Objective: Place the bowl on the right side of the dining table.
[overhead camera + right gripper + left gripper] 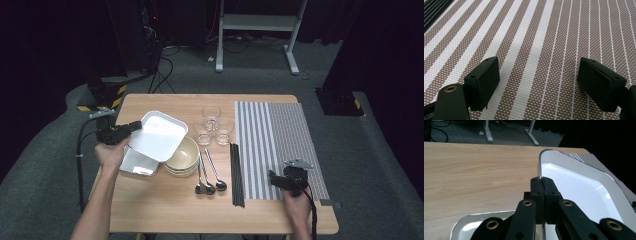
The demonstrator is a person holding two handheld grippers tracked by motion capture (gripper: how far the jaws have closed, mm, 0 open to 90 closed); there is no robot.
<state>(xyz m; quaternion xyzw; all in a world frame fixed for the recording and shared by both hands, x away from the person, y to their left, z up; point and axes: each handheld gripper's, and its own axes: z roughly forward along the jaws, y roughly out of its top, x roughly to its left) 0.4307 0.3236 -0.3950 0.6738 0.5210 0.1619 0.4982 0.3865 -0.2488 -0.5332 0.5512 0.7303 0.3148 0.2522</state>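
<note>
Left claw (134,125) was pinched tight on the rim of the top white rectangular enamel tray (159,135), holding it tilted above a second white tray (136,165) stacked beneath on the light wooden bench (165,210). Judged: lift begun, placement still to come. Beside them sat the stacked beige bowls (183,159), three clear glass cups (212,125), three metal spoons (210,186) and black chopsticks (236,175), none yet laid out. Right claw (537,85) hovered spread and empty over the bare grey striped woven placemat (280,145).
</note>
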